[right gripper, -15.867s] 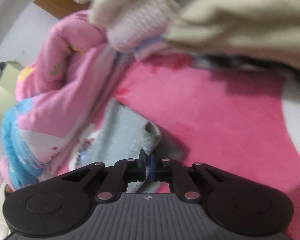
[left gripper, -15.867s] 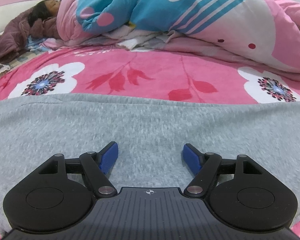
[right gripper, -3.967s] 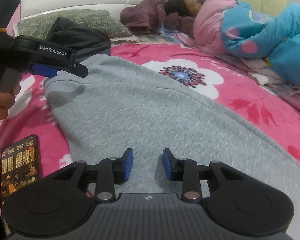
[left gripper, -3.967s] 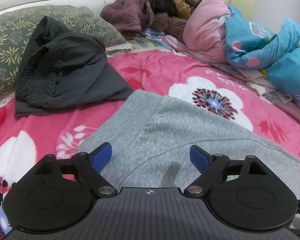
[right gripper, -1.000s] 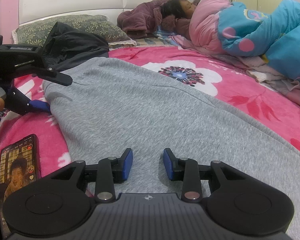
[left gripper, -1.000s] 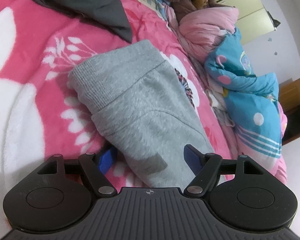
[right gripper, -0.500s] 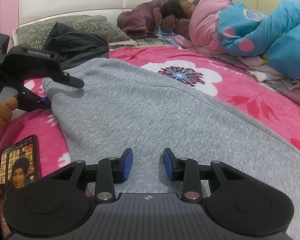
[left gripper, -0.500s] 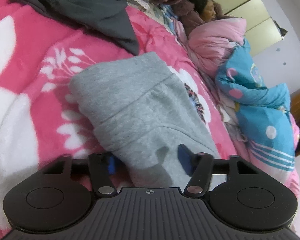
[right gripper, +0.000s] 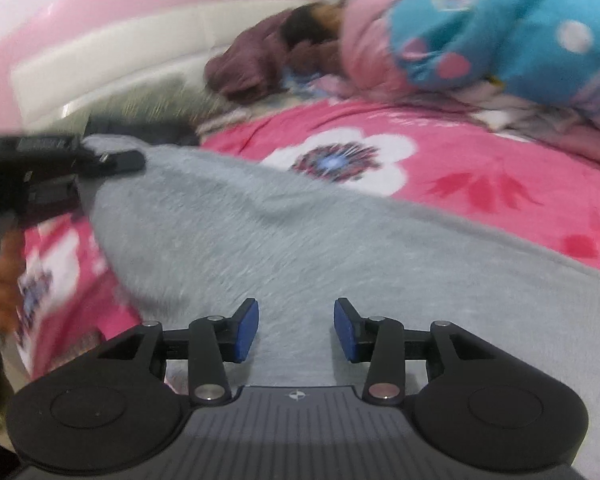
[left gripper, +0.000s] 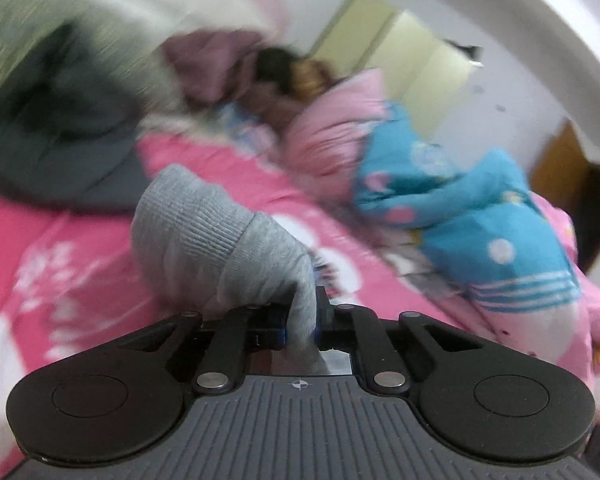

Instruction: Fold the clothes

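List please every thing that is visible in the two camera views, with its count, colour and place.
sweatshirt: one, grey, on the blanket, its ribbed hem lifted.
blanket: one, pink with white flowers, covering the bed.
quilt: one, blue and pink, far right.
dark garment: one, charcoal, by the pillow.
headboard: one, white and pink, behind.
lying person: one, at the bed's head.
left hand-held gripper: black, blue pads, shut on the hem.
right hand-held gripper: black, blue pads, opening over the sweatshirt.

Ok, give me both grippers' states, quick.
Left gripper: shut on the grey garment's ribbed cuff.
Right gripper: jaws opening, empty, above the grey garment.
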